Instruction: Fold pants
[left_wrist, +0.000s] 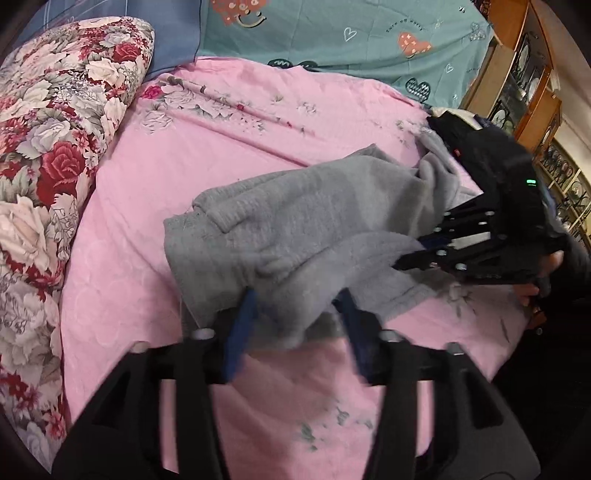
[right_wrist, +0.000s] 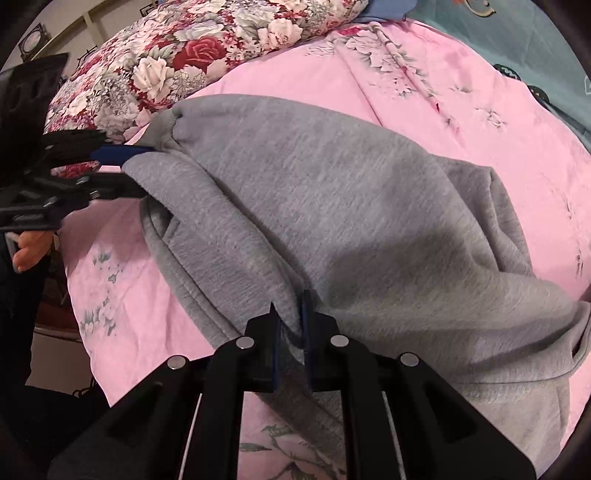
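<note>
The grey sweatpants (left_wrist: 295, 225) lie bunched on the pink bedsheet (left_wrist: 207, 155). My left gripper (left_wrist: 299, 306) reaches into the near edge of the cloth; its blue pads stand apart with grey fabric between them, and they are motion-blurred. My right gripper (right_wrist: 291, 314) is shut on a fold of the pants (right_wrist: 332, 206), the fabric pinched between its blue pads. In the left wrist view the right gripper (left_wrist: 417, 251) holds the pants at the right side. In the right wrist view the left gripper (right_wrist: 125, 158) meets the cuffed end of the cloth at the left.
A floral quilt (left_wrist: 48, 177) borders the sheet on the left. A teal heart-print cover (left_wrist: 351, 37) and a blue pillow (left_wrist: 173, 37) lie at the back. A wooden cabinet (left_wrist: 524, 85) stands at the right. The bed's edge (right_wrist: 85, 332) is at the lower left.
</note>
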